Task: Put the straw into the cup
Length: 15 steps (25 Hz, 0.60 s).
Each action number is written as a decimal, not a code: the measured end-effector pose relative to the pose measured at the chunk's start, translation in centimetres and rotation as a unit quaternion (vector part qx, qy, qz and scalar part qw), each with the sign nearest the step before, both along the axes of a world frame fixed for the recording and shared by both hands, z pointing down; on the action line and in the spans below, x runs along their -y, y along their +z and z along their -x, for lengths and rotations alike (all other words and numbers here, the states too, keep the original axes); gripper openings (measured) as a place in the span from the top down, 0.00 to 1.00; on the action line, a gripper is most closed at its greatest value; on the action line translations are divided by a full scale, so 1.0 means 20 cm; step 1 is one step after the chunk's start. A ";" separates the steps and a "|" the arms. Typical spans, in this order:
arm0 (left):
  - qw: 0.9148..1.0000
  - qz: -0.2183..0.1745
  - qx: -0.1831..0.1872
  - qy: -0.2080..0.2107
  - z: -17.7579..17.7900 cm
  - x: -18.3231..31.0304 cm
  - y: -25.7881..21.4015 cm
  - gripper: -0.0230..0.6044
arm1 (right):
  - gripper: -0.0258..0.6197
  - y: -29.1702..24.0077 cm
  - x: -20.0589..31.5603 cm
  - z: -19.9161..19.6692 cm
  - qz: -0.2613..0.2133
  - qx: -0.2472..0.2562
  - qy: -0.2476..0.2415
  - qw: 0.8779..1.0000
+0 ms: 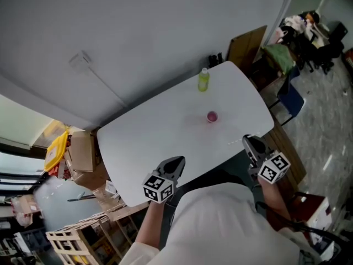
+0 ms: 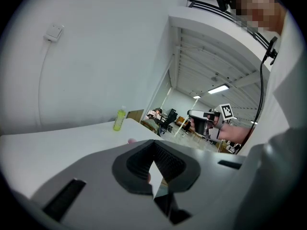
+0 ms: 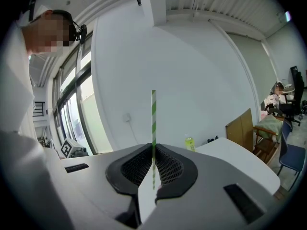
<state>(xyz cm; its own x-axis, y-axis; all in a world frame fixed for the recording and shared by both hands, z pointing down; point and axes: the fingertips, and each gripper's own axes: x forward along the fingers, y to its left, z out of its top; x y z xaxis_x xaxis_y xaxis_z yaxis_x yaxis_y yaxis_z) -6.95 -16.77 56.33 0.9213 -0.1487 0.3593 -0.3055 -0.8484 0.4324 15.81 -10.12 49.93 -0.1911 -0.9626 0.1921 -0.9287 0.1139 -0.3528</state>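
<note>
A green-and-white striped straw [image 3: 153, 123] stands upright between the shut jaws of my right gripper [image 3: 153, 153]. In the head view that gripper [image 1: 251, 144] hovers at the table's near right edge. A small pink cup [image 1: 212, 116] stands on the white table [image 1: 149, 137], a little beyond it and to its left. My left gripper [image 1: 173, 166] sits at the near edge, jaws together with nothing in them. In the left gripper view the cup [image 2: 130, 141] peeks over the shut left gripper [image 2: 154, 150], and the right gripper [image 2: 200, 121] with the straw [image 2: 181, 128] shows to the right.
A green bottle [image 1: 203, 80] stands near the table's far edge, also visible as the bottle [image 3: 190, 143] and the bottle [image 2: 118, 119]. Cardboard boxes [image 1: 83, 150] and a wooden crate [image 1: 71, 242] lie left of the table. A blue chair [image 1: 290, 99] is at its right.
</note>
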 end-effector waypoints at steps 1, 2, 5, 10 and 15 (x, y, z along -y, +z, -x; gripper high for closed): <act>1.000 0.000 -0.001 -0.001 0.00 0.02 0.00 0.96 | 0.89 0.00 0.01 0.00 0.000 0.000 0.001 1.000; 1.000 0.001 -0.001 -0.002 0.00 0.03 -0.01 0.96 | 0.89 -0.01 0.02 0.00 0.001 0.000 0.001 1.000; 1.000 0.007 -0.004 -0.010 0.00 0.06 0.00 0.96 | 0.89 0.00 0.06 0.00 0.006 -0.005 -0.003 1.000; 0.999 0.021 -0.003 -0.026 -0.04 0.06 0.04 0.96 | 0.89 0.02 0.15 -0.03 0.012 -0.005 -0.017 1.000; 0.998 0.032 0.003 -0.056 -0.09 0.11 0.06 0.96 | 0.89 0.09 0.28 -0.08 0.021 0.009 -0.040 0.999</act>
